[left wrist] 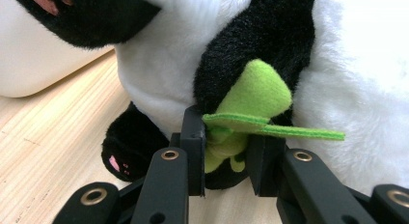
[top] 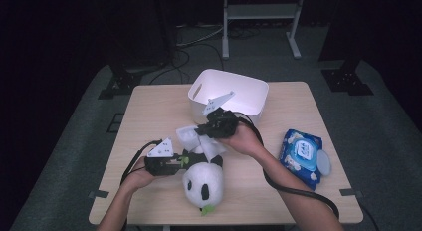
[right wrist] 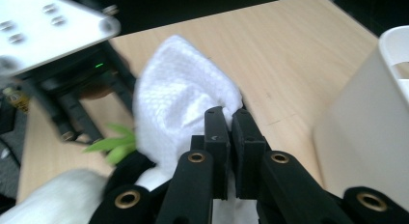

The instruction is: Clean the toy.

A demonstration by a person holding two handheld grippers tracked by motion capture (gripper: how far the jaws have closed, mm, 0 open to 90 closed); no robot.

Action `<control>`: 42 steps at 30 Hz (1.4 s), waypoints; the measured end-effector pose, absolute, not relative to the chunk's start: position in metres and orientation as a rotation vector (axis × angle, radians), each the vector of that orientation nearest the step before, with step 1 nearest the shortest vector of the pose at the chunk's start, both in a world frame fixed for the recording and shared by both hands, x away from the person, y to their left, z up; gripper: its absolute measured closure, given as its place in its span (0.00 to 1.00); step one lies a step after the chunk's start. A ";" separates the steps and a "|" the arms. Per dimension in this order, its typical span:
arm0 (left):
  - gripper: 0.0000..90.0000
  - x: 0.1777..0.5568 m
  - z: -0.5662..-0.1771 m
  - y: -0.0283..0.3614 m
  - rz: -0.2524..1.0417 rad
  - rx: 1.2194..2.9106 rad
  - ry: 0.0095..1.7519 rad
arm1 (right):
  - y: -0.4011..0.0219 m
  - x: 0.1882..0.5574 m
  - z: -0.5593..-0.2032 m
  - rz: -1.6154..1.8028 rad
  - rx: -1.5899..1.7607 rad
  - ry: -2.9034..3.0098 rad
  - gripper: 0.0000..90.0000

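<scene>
My left gripper (left wrist: 225, 154) clamps the panda's (top: 203, 181) green leaf (left wrist: 251, 101); my right gripper (right wrist: 230, 120) pinches the white wipe (right wrist: 178, 96), bin (right wrist: 366, 122) right of jaws.

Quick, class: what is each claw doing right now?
Left claw: closed on the toy panda's green leaf.
Right claw: closed on the white wipe.

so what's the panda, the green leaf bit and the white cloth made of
Panda: plush, looks like synthetic fur, fuzzy black and white pile. Green leaf: likely felt, flat, matte, with a cut edge. White cloth: thin textured sheet with a fine dimpled weave, possibly a wet wipe.
</scene>
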State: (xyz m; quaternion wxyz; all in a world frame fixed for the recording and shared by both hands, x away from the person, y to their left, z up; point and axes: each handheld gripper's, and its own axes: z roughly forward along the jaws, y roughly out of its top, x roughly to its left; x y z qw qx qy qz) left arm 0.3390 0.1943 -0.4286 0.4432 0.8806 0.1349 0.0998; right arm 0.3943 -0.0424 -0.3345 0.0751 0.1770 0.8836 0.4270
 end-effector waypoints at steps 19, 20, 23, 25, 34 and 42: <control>0.78 0.335 -0.426 0.200 0.257 2.249 0.352 | -0.071 0.323 -0.336 1.443 0.282 2.977 0.96; 0.78 0.335 -0.426 0.201 0.254 2.252 0.355 | -0.073 0.319 -0.335 1.456 0.278 2.979 0.96; 0.78 0.334 -0.426 0.202 0.246 2.258 0.360 | -0.076 0.312 -0.338 1.440 0.258 2.978 0.96; 0.77 0.334 -0.424 0.202 0.236 2.259 0.363 | -0.073 0.312 -0.347 1.386 0.279 2.981 0.96; 0.72 0.327 -0.405 0.210 0.241 2.338 0.351 | -0.066 0.311 -0.361 1.422 0.297 2.956 0.96; 0.69 0.320 -0.388 0.214 0.256 2.346 0.324 | -0.065 0.310 -0.361 1.424 0.303 2.945 0.96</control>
